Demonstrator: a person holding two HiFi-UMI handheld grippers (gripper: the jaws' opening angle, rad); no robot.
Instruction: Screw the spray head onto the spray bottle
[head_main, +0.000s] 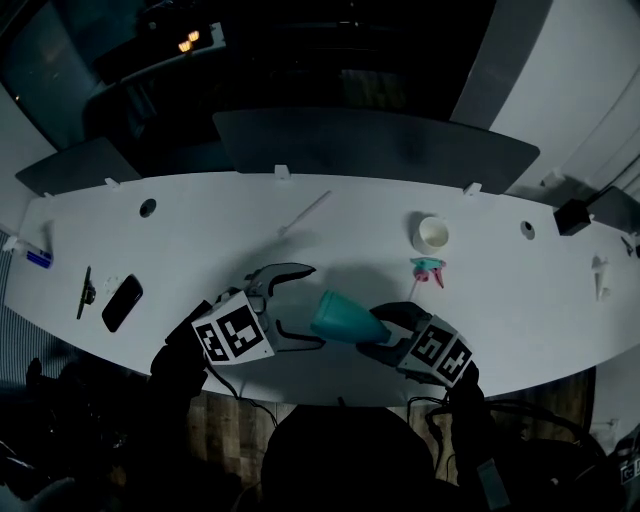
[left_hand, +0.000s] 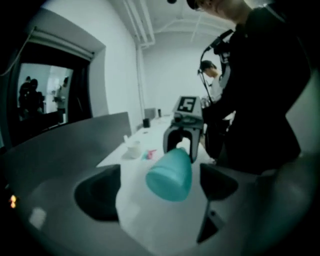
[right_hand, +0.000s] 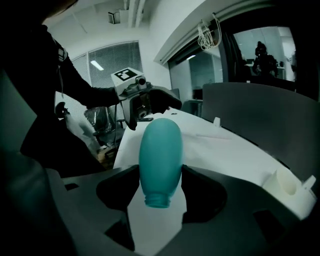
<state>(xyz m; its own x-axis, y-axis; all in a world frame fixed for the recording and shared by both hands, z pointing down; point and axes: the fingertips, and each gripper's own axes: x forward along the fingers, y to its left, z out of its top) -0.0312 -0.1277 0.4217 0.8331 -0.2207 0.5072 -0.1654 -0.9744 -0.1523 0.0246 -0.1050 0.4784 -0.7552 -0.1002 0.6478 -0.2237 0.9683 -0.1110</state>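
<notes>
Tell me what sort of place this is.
Most likely an office or lab workroom: a long white desk with grey divider screens along its back, a phone lying on it, and glass-walled rooms beyond.

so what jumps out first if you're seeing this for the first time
The teal spray bottle, held over the table's near edge, stands out: the right gripper is shut on it, its bare threaded neck toward that gripper's camera. The left gripper faces the bottle's rounded base with jaws wide apart, not touching it. The pink and teal spray head lies apart on the white table, beside a white cup.
</notes>
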